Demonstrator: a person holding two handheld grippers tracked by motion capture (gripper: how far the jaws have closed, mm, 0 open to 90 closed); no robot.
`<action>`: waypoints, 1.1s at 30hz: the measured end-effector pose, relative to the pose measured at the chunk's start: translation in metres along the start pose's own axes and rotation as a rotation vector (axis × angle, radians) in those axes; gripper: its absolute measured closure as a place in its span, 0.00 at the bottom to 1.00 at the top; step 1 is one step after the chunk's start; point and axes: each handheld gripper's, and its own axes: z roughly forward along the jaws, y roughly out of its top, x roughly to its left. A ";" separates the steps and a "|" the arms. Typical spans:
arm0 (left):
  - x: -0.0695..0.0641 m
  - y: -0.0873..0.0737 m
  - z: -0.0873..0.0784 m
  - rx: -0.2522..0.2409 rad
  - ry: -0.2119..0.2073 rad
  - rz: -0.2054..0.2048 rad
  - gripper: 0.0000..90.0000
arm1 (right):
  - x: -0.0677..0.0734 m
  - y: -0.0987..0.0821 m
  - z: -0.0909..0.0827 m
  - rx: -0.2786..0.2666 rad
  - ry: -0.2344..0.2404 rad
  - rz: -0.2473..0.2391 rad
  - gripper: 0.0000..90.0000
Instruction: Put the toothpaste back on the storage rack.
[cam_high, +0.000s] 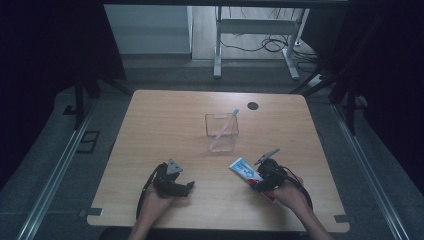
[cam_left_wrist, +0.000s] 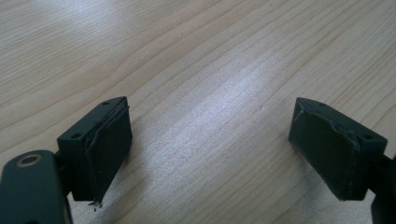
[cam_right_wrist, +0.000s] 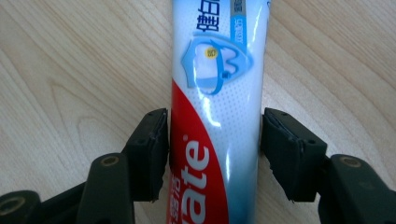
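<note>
The near end of the white, red and blue toothpaste tube (cam_right_wrist: 215, 140) is running off the bottom edge of the right gripper view, and in the high view (cam_high: 246, 171) that end is lying hidden under the right gripper (cam_high: 264, 181); its printed lettering is being cut off, so the brand cannot be read whole; the black jaws of that gripper (cam_right_wrist: 214, 151) are sitting on either side of the tube, their pads touching or all but touching its flanks, and whether they are truly pinching it I cannot tell; the tube is lying flat on the light wooden table (cam_high: 165, 120), just right of centre near the person's edge; the left gripper (cam_high: 175, 186), resting in the left hand (cam_high: 155, 205) at the near left, is holding its jaws (cam_left_wrist: 210, 154) wide apart over bare wood, with nothing between them; beyond the tube, towards the middle of the table, a clear plastic square cup (cam_high: 221, 132) is standing upright, and a pale pink-and-blue toothbrush (cam_high: 225, 129) is leaning inside it, its head sticking out above the rim; a small dark round spot (cam_high: 253, 106) is showing near the far edge of the table.
</note>
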 end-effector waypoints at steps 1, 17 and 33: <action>0.000 0.000 0.000 0.000 0.000 0.000 0.15 | 0.000 0.001 0.000 0.004 0.001 0.002 0.47; 0.000 0.000 0.000 0.000 0.000 0.000 0.15 | 0.004 0.013 0.001 0.089 -0.026 0.000 0.57; 0.000 0.000 0.000 0.000 0.000 0.000 0.15 | 0.000 0.009 -0.007 0.041 -0.001 0.015 0.78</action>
